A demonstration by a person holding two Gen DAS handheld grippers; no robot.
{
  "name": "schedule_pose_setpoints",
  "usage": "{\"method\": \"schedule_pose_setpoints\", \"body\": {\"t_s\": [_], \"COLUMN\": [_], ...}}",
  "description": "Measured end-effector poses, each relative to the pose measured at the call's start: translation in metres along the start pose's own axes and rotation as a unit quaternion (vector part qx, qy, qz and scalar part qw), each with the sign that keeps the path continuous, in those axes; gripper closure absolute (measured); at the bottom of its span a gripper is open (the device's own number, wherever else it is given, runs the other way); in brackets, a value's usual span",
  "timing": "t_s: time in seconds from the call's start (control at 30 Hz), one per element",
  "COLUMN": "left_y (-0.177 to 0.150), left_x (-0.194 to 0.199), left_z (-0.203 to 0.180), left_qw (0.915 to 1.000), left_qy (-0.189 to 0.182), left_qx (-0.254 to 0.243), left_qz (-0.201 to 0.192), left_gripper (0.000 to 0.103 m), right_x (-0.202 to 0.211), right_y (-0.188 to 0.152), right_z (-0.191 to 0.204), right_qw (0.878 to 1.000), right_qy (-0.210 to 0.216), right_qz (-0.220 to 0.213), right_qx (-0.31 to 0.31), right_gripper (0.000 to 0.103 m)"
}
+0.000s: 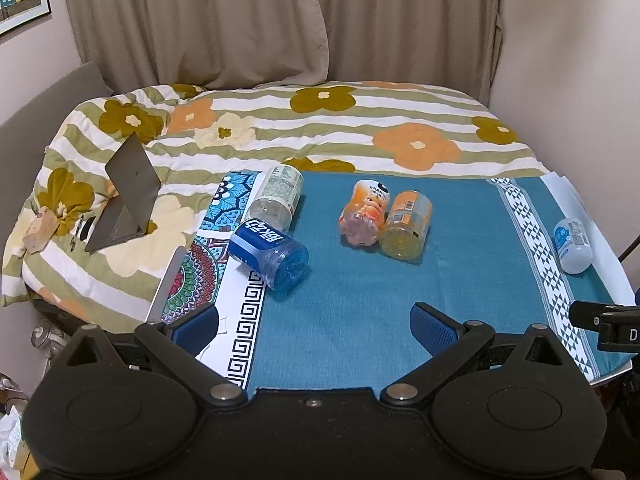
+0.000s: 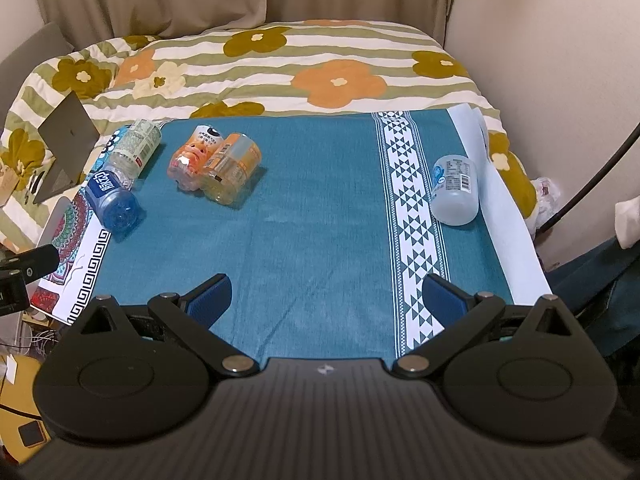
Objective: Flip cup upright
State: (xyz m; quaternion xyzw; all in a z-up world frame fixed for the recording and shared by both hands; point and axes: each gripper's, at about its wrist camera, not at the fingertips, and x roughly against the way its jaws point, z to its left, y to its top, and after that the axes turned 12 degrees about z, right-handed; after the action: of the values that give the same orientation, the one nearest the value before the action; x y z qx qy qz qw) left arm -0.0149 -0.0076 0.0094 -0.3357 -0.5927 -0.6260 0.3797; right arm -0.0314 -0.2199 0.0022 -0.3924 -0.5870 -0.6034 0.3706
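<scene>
- Nearest the left wrist camera, the left gripper point(image 1: 316, 326) is seen with its blue pads point(image 1: 434, 330) spread wide over the teal cloth point(image 1: 352, 304); nothing is held between them.
- Nearest the right wrist camera, the right gripper point(image 2: 326, 300) is likewise held wide open and empty above the cloth point(image 2: 304, 248).
- Five cups are seen lying on their sides on the cloth, none upright.
- From the left view, a blue cup point(image 1: 269, 255) is found at about 11 o'clock, at the cloth's left edge beside a patterned mat point(image 1: 208, 268).
- A clear cup point(image 1: 276, 196) lies just behind the blue one, apparently touching it.
- A pink cup point(image 1: 365, 213) and an orange cup point(image 1: 406, 225) lie side by side, touching, at about 12 o'clock near mid-cloth.
- A white cup point(image 1: 573, 245) lies well apart at about 2 o'clock, past the triangle-patterned band point(image 1: 540, 256).
- In the right view, the white cup point(image 2: 455, 189) is at about 1 o'clock and the other four point(image 2: 216, 168) at about 11 o'clock.
- Behind the cloth, a floral quilt point(image 1: 320, 128) and a half-open laptop point(image 1: 126, 196) are seen.
</scene>
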Motion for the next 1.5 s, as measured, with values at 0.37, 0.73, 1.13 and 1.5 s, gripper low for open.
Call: {"method": "schedule_pose_setpoints", "body": {"t_s": [0.37,0.73,1.13,1.5], "left_y": [0.006,0.049,0.096,0.118], "left_x": [-0.002,-0.043,-0.127,-0.194], "left_z": [-0.008,0.010,0.059,0.092], "left_qw": [0.9993,0.9895,0.9645,0.9367], "left_qy": [0.001,0.019,-0.032,-0.038], "left_qx": [0.035,0.136,0.235,0.296], "left_qz": [0.012,0.044,0.116,0.183], "left_gripper": [0.000,0.000,0.008,0.013], "right_x": [-0.008,-0.034,-0.072,-0.121], "right_y": [0.012,0.032,0.064,0.104], "right_z": [-0.007,-0.015,-0.011,0.025], "right_qw": [0.999,0.995,0.996,0.992], "right_qy": [0.022,0.056,0.073,0.084], "right_qz": [-0.002,-0.003,0.027,0.070], "right_qx": [0.029,0.084,0.051,0.058], "right_gripper": [0.000,0.000,0.000,0.000]}}
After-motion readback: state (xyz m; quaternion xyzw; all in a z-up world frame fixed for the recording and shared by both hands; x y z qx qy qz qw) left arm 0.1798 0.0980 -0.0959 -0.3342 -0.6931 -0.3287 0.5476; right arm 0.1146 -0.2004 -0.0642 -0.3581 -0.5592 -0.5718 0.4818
